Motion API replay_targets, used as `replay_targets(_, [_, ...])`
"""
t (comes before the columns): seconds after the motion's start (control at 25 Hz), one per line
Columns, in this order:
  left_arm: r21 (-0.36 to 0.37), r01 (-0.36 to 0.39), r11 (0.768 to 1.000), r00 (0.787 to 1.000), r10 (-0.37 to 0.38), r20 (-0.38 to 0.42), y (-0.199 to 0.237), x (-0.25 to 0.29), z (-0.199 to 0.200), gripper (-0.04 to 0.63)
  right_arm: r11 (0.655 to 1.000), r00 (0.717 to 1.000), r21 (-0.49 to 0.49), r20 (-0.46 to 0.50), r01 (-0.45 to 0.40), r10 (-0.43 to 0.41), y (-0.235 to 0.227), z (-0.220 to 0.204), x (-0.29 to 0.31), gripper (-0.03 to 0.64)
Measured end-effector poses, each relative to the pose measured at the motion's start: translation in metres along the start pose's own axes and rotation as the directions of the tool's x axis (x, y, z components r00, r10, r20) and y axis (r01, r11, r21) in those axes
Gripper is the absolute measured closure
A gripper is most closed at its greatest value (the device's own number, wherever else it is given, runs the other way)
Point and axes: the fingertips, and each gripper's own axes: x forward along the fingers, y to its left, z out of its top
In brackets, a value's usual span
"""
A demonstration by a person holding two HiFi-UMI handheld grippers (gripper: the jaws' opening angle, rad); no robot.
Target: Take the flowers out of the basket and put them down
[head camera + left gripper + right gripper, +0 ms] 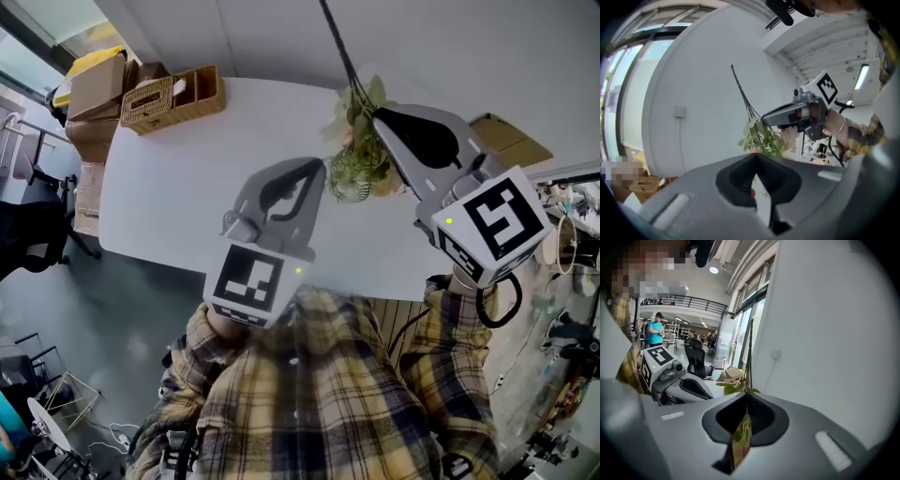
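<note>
The person holds a gripper in each hand over a white worktop (178,202). The right gripper (380,118) is in the upper right of the head view. Its fingers are pressed together and they pinch the flowers (354,169). In the right gripper view, leaves sit squeezed between the two fingers, low in the middle of the frame. A thin dark stem runs straight up past the finger tips. The flowers are up in the air above the far side of the worktop, and the green bunch hangs just beside the finger tips.

The left gripper (316,168) is in the middle of the head view, near the flowers but not touching them. Its fingers meet at the tips. In the left gripper view, the flowers hang behind those tips.

The basket (178,96) stands at the upper left corner of the worktop, well apart from the flowers.
</note>
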Motion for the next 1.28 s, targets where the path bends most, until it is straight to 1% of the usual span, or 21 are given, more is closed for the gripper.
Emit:
replay_targets(0.12, [-0.01,-0.052,0.999,0.999,0.051,-0.012,0.014,-0.019,-0.009,0.595,0.998,0.998,0.005,0.006,-0.062,0.062,0.023,0.001,0.018,0.603])
replay_targets(0.24, [-0.023,-0.106,0.994,0.994,0.106,-0.018,0.032,-0.039,-0.017,0.595,0.993,0.993,0.011,-0.009,-0.115,0.115,0.045,-0.004,0.038,0.603])
replay_targets(0.4, [-0.052,-0.167,0.985,0.986,0.166,-0.009,0.046,-0.061,-0.022,0.595,0.982,0.981,0.036,-0.057,-0.186,0.188,0.074,-0.024,0.062,0.603])
replay_targets(0.52, [-0.073,-0.204,0.976,0.979,0.204,-0.017,0.057,-0.077,-0.031,0.595,0.97,0.967,0.089,-0.099,-0.228,0.236,0.095,-0.044,0.08,0.603])
replay_targets(0.68, [-0.092,-0.24,0.966,0.971,0.238,-0.03,0.073,-0.091,-0.043,0.595,0.952,0.942,0.154,-0.168,-0.266,0.291,0.121,-0.08,0.109,0.603])
replay_targets(0.96, [-0.12,-0.278,0.953,0.96,0.275,-0.043,0.089,-0.107,-0.057,0.595,0.923,0.882,0.24,-0.296,-0.301,0.365,0.159,-0.144,0.153,0.603])
replay_targets(1.12, [-0.131,-0.287,0.949,0.958,0.282,-0.055,0.1,-0.11,-0.068,0.595,0.91,0.86,0.283,-0.329,-0.303,0.389,0.174,-0.17,0.176,0.603])
replay_targets(1.28, [-0.138,-0.289,0.947,0.957,0.282,-0.069,0.111,-0.109,-0.078,0.595,0.888,0.832,0.332,-0.352,-0.317,0.429,0.188,-0.192,0.196,0.603])
